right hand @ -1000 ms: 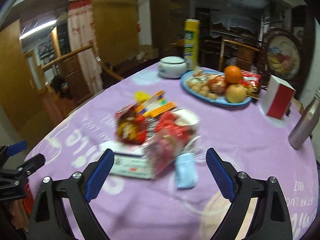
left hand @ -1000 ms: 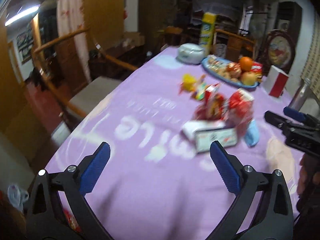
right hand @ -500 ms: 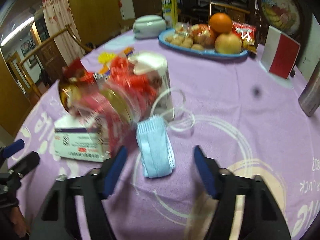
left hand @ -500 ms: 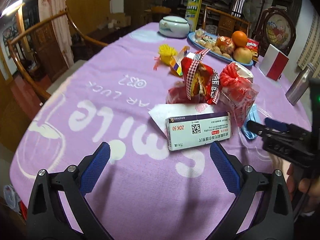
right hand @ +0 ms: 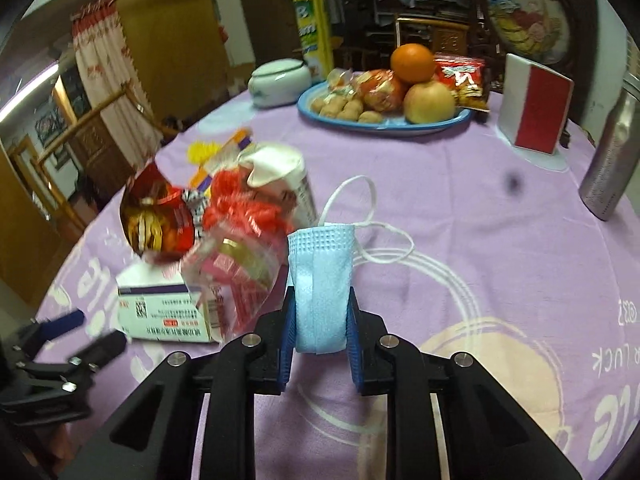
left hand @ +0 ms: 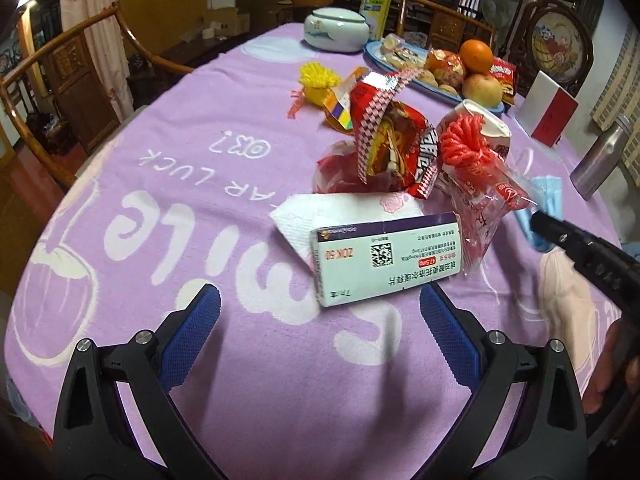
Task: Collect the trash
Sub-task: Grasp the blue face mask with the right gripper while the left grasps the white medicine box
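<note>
**tongs_guy:** Ok so here's where I'm at. My right gripper (right hand: 319,330) has its jaws closing on the blue face mask (right hand: 320,280), and both blue pads are already pressed against the folded end, so I've got it pinched. The far end of the mask sticks out in front of the fingers and its white ear loops (right hand: 370,216) trail over the purple tablecloth (right hand: 480,208).

**mod_kaz:** And the other one?

**tongs_guy:** My left gripper (left hand: 318,326) is spread wide with nothing between the pads, hanging over the cloth just short of the white medicine box (left hand: 386,258). The box lies flat, partly on top of a white paper napkin (left hand: 316,210).

**mod_kaz:** Where's the rest of the trash?

**tongs_guy:** All heaped in the middle of the table, right behind the box. There's a torn red snack bag (left hand: 394,136), a crumpled clear wrapper with red print (left hand: 478,216) leaning against the box's right end, a white paper cup (left hand: 486,124) with red stringy stuff (left hand: 466,142) over it, and a yellow tuft (left hand: 318,78) with an orange-ish wrapper (left hand: 340,106) farther back. The mask sits just to the right of that heap.

**mod_kaz:** Anything else on the table?

**tongs_guy:** A blue plate (right hand: 440,124) with an orange, an apple and snacks at the far side, a white lidded pot (right hand: 280,80), a red-and-white card stand (right hand: 536,108) and a steel bottle (right hand: 608,160) by the right edge.
</note>
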`<state>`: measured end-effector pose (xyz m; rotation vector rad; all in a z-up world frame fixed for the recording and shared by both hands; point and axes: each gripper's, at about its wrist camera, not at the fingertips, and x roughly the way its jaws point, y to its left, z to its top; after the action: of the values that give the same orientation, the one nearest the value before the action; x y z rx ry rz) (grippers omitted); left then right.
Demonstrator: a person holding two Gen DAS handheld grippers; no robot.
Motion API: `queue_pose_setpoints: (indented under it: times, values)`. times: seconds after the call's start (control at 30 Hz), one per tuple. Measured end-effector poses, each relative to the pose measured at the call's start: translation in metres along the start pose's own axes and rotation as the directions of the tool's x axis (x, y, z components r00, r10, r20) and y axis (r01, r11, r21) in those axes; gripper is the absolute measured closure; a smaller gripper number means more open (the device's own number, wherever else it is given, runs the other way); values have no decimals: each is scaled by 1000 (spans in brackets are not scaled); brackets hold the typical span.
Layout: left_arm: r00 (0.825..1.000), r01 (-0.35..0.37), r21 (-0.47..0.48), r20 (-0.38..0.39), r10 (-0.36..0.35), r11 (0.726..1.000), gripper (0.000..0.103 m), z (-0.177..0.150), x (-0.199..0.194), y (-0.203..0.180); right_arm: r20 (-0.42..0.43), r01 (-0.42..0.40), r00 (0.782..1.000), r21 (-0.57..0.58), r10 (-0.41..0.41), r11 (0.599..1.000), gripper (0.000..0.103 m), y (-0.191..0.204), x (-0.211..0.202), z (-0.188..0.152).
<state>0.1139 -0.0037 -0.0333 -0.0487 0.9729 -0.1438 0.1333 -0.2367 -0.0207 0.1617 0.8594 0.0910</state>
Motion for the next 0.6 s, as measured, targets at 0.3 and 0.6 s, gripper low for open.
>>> queue_pose_setpoints:
  times: [0.3,0.6]
  values:
    - [996,49,-55,-71,-53,997,7,12,28,-9,3,-27,1000,26,27,999,79,-4,-3,4]
    - [998,14,-161,-60,-24,987,7,30,30,-9,0,-40,999,46,40,998,79,-9,-3,4]
